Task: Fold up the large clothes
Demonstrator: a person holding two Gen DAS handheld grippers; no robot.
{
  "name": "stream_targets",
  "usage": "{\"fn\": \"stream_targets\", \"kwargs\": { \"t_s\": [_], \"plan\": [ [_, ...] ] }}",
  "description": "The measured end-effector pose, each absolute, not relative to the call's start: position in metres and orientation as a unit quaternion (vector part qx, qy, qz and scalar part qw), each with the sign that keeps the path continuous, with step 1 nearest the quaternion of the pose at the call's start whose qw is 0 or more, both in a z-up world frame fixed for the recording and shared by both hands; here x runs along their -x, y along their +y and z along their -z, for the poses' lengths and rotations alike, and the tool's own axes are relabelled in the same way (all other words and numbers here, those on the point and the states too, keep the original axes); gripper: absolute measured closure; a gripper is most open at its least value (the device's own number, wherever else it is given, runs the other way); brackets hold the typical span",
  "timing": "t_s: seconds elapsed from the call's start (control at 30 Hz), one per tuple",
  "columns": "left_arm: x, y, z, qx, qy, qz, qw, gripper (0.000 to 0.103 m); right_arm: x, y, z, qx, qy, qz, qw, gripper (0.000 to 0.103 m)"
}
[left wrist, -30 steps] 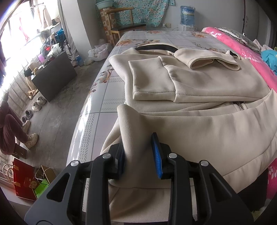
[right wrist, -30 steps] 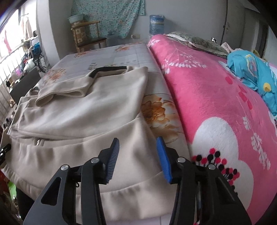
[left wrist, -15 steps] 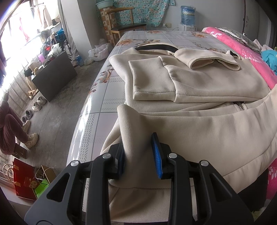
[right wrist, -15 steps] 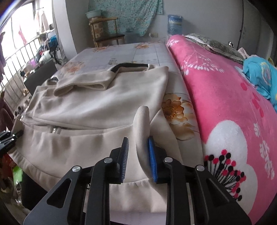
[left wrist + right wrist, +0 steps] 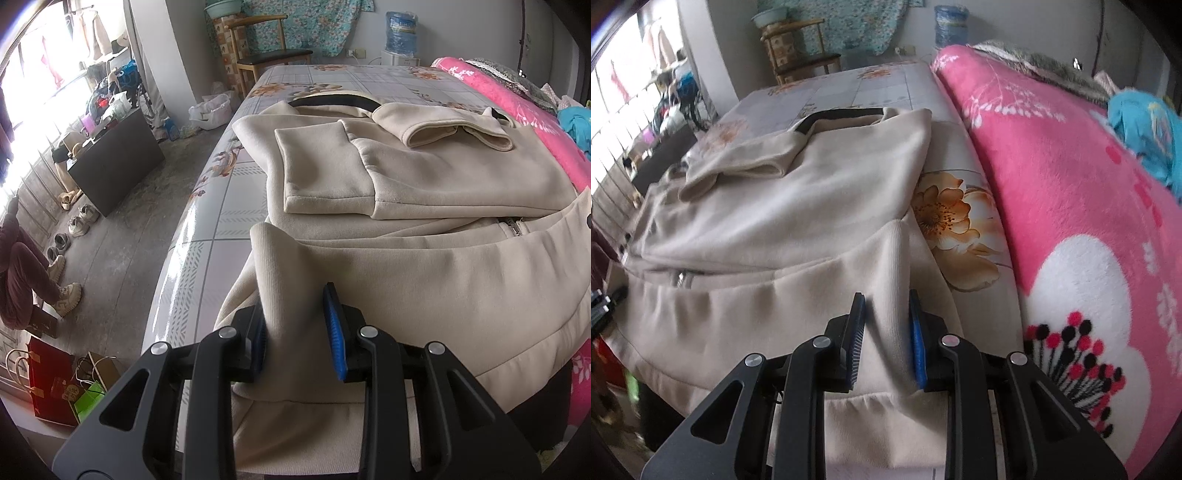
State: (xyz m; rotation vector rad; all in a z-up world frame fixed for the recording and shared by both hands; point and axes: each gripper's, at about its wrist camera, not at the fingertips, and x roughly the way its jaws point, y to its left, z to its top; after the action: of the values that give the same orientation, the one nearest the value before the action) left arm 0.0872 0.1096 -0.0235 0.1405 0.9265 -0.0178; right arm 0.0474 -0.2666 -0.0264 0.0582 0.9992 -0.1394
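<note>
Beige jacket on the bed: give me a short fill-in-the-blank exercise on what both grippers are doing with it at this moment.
1. The left gripper is shut on a raised fold of the beige jacket at its ____ band.
2. The right gripper pinches the same garment close to the ____ blanket.
3. The two sleeves lie folded ____ the jacket's body.
4. The collar trim at the far end is ____ in colour.

Missing words: hem; pink; on top of; black
</note>
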Motion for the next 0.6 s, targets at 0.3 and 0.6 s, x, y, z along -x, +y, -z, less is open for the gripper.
{"fn": "stream_targets", "kwargs": {
  "t_s": [0.3, 0.6],
  "plan": [
    [-0.0869, 0.1099, 0.0237, -0.066, 0.447, 0.008, 0.892, 0.075, -0.0512, -0.2608, 0.0299, 0.003, 0.482, 0.083, 0.872, 0.08],
    [-0.0865, 0.1104, 0.0235, -0.065, 0.447, 0.008, 0.892, 0.075, -0.0515, -0.2539, 0.0319, 0.026, 0.483, 0.092, 0.87, 0.08]
  ]
}}
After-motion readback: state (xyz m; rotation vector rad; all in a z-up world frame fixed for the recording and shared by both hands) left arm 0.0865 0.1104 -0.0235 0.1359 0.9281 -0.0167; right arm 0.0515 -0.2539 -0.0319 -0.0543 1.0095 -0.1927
